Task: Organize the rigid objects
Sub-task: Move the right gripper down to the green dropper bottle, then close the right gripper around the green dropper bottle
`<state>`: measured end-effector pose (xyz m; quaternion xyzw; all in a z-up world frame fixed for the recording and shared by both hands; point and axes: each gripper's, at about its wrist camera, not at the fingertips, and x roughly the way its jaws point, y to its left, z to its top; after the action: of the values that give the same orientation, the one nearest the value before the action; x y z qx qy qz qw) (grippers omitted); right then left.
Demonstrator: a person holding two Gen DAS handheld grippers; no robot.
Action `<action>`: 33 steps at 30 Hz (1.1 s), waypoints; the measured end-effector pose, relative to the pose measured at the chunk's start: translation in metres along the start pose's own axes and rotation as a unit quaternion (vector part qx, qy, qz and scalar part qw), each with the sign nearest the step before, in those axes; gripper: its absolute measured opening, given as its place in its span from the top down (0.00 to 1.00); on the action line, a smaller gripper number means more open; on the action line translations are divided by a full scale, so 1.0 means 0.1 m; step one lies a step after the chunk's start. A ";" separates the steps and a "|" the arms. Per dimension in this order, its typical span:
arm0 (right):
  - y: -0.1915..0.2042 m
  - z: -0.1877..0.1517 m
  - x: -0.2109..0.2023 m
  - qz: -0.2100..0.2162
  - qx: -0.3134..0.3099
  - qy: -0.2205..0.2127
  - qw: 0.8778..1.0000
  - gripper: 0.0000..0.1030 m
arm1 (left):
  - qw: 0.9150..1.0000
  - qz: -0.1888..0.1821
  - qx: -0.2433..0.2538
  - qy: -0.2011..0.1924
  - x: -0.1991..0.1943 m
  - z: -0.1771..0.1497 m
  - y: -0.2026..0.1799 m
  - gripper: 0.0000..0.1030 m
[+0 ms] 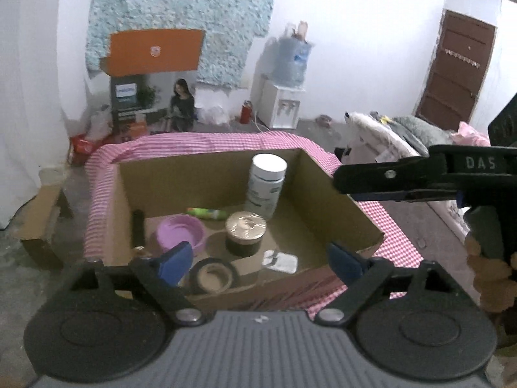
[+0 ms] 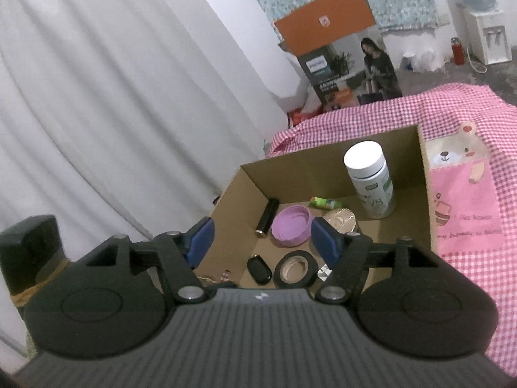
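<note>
1. I hold the left gripper [image 1: 263,260] above the near edge of the cardboard box [image 1: 339,207], its jaws spread wide with nothing between them.
2. My right gripper [image 2: 261,237] hangs over the box's left near corner, jaws likewise spread and empty.
3. The box sits on the pink checked cloth [image 2: 458,113].
4. Inside, the white bottle [image 1: 266,186] stands upright near the back right wall.
5. The gold-lidded tin [image 1: 245,232] sits in front of the bottle, with the purple bowl [image 1: 181,233] to its left.
6. A green tube [image 1: 206,213] lies behind the bowl.
7. The tape roll [image 2: 295,269] lies flat near the front, just beside a small black oval object [image 2: 258,270].
</note>
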<state>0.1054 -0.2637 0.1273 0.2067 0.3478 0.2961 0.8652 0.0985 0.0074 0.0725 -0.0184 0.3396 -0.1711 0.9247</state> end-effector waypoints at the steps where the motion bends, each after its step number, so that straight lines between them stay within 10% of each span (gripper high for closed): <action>1: 0.02 -0.03 -0.01 -0.001 0.001 0.000 1.000 0.34 | 1.000 0.003 -0.002 -0.003 -0.05 -0.05 0.05 0.10; 19: 0.25 -0.82 0.75 -0.014 0.016 0.114 0.993 0.36 | 0.996 0.054 0.042 0.048 0.40 -0.88 0.22 0.18; 33: 0.43 -0.88 1.19 -0.046 -0.057 0.148 0.986 0.65 | 0.995 0.048 0.055 0.060 0.81 -0.98 0.25 0.41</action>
<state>0.0954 -0.1410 0.0355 0.0941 0.4641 0.3024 0.8273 0.1012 0.0124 -0.0573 0.0594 0.3853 -0.1457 0.9093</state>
